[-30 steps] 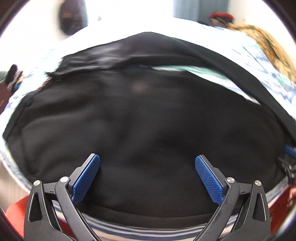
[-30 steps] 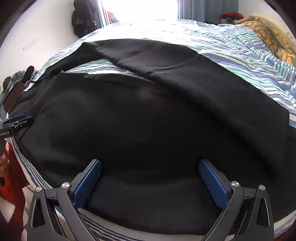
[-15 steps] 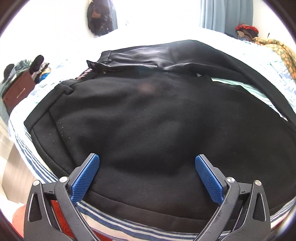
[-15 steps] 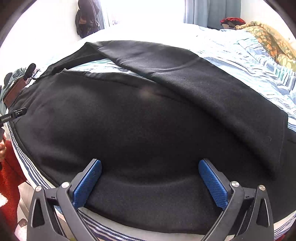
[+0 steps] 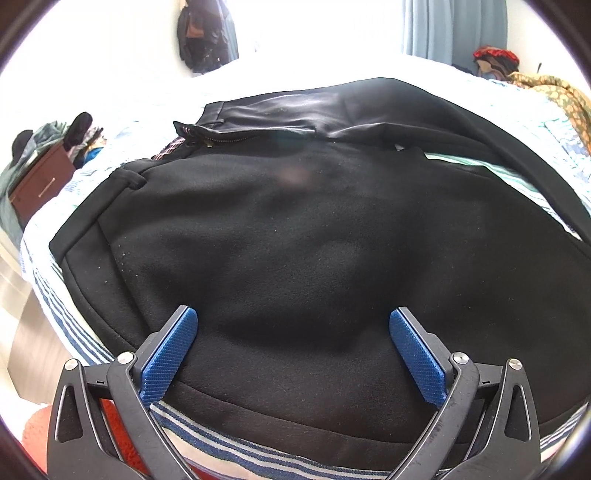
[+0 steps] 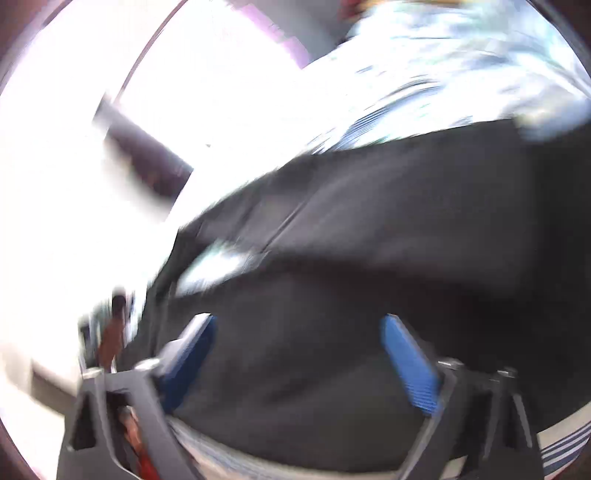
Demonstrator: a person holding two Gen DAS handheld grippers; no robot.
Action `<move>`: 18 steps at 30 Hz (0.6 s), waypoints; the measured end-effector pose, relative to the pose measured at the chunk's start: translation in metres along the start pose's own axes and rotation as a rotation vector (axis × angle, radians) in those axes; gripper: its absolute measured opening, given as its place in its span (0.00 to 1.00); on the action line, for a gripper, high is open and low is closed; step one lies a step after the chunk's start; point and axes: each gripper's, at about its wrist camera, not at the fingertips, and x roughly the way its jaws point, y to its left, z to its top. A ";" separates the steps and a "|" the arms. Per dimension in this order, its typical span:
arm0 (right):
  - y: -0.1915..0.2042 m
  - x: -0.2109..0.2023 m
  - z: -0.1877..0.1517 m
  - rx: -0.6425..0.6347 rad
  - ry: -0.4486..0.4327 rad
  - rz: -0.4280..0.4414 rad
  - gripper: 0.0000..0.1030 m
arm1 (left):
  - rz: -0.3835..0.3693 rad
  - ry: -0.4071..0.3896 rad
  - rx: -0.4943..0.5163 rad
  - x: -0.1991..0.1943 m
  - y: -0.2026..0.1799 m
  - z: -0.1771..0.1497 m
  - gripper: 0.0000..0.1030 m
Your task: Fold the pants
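Black pants [image 5: 314, 236] lie spread on a striped bed, waistband and open zipper [image 5: 218, 138] at the far left, one leg running back right. My left gripper [image 5: 293, 332] is open and empty, hovering over the near hip area by the bed's front edge. In the right wrist view the picture is blurred and tilted; the pants [image 6: 369, 258] fill the lower half. My right gripper [image 6: 297, 339] is open and empty above the black cloth.
The striped bedsheet [image 5: 74, 306] shows along the bed's near and left edges. A brown nightstand [image 5: 40, 188] with clothes on it stands at the left. An orange patterned blanket [image 5: 554, 92] lies at the far right. Dark clothes [image 5: 203, 33] hang on the back wall.
The left gripper has shifted left, bringing the waistband and zipper into view. The right gripper has swung and tilted sharply, blurring its view. Both stay open.
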 end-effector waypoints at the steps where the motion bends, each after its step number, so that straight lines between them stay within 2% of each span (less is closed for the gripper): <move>1: -0.012 -0.005 0.006 0.066 -0.028 0.002 0.64 | 0.001 -0.001 0.000 0.000 0.000 0.000 0.99; 5: -0.042 -0.016 0.015 0.244 -0.100 0.019 0.45 | 0.013 -0.012 0.009 0.000 -0.003 -0.002 0.99; 6: -0.045 -0.016 0.014 0.264 -0.110 0.009 0.37 | 0.018 -0.010 0.011 0.000 -0.004 -0.001 0.99; 7: -0.047 -0.014 0.013 0.269 -0.107 -0.006 0.25 | 0.021 -0.002 0.013 -0.001 -0.004 0.000 0.99; 9: -0.051 -0.011 0.014 0.251 -0.076 -0.024 0.12 | 0.037 0.031 0.029 -0.005 -0.008 0.006 0.99; 11: -0.044 -0.017 0.020 0.218 -0.078 -0.001 0.11 | 0.025 0.061 0.056 -0.013 -0.015 0.017 0.99; 15: -0.006 -0.046 0.038 0.084 -0.122 0.165 0.10 | -0.125 0.029 0.063 -0.035 -0.040 0.059 0.99; 18: 0.030 -0.078 0.042 -0.065 -0.124 0.259 0.10 | -0.342 0.081 0.017 -0.027 -0.061 0.108 0.99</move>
